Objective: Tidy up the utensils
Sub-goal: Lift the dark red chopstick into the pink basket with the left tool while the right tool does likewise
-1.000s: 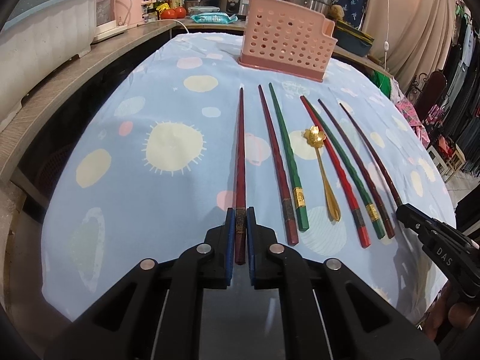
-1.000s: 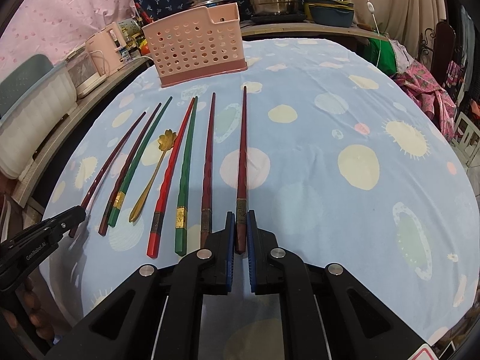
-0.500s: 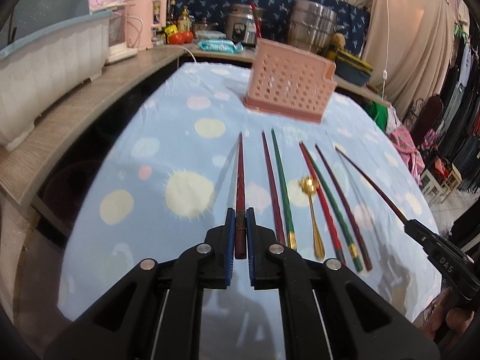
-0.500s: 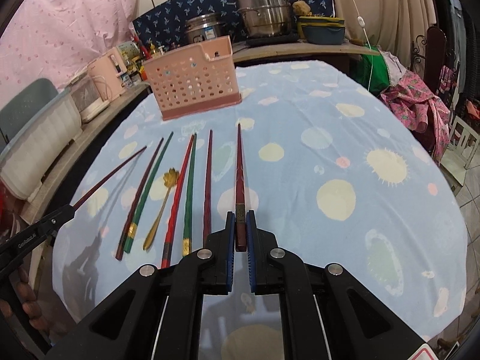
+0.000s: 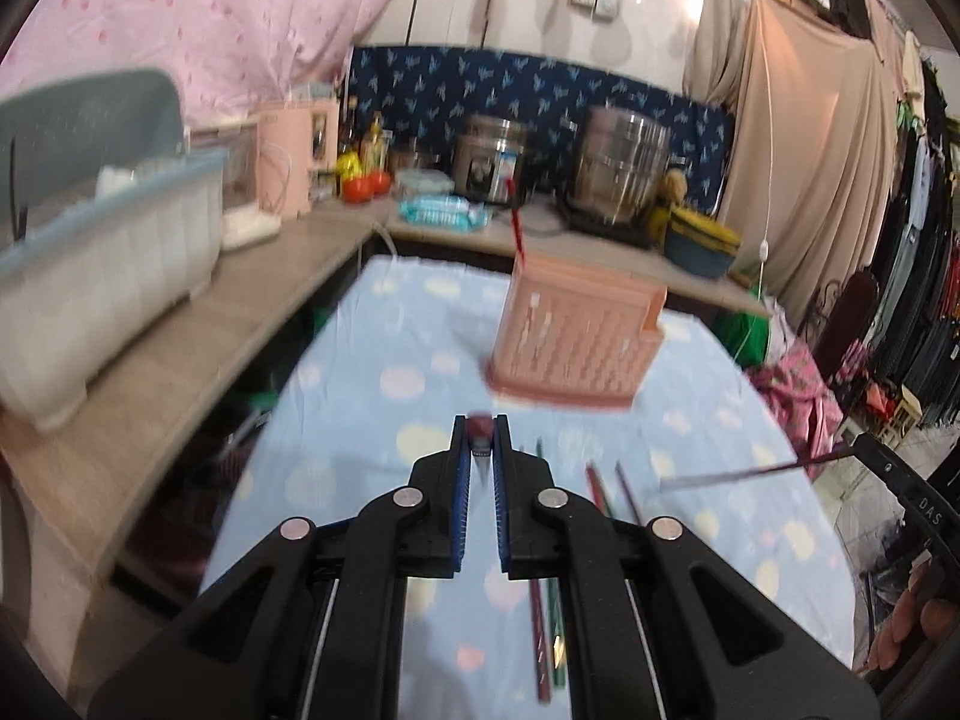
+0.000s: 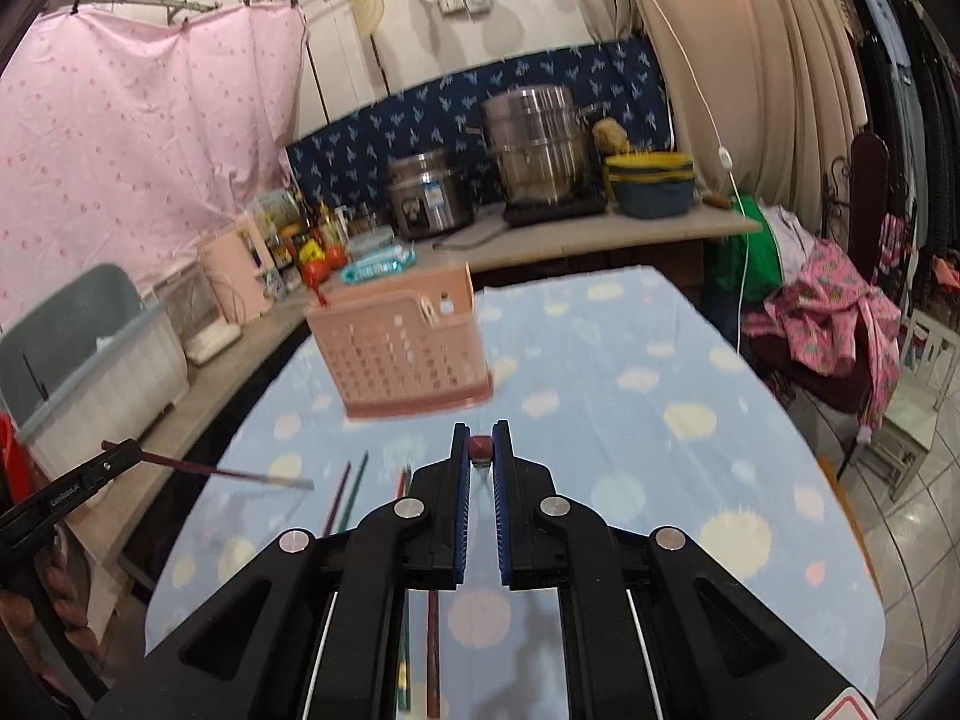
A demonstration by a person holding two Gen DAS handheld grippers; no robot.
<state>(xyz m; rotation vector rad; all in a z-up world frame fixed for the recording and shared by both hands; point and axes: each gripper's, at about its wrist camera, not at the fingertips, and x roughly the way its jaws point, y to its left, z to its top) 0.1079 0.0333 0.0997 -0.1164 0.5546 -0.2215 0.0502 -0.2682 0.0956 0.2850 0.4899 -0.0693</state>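
My left gripper (image 5: 480,422) is shut on the end of a dark red chopstick (image 5: 480,429), held above the table and seen end-on. My right gripper (image 6: 480,443) is shut the same way on a second dark red chopstick (image 6: 480,449). Each view shows the other gripper's chopstick sticking out sideways (image 5: 750,471) (image 6: 240,472). Ahead stands the pink perforated basket (image 5: 576,342) (image 6: 408,354), with a red stick (image 5: 517,234) upright in it. Several red and green chopsticks (image 5: 600,483) (image 6: 348,492) lie on the blue spotted tablecloth (image 5: 372,420) below.
A wooden counter (image 5: 198,348) runs along the left and back with a white-grey bin (image 5: 102,276), a pink kettle (image 5: 294,156), steel pots (image 5: 624,168) and a rice cooker (image 6: 429,195). Clothes (image 6: 834,312) hang and pile up on the right.
Both grippers have risen off the table, each lifting its dark red chopstick. The views have tilted up, so the basket and counter now fill the middle.
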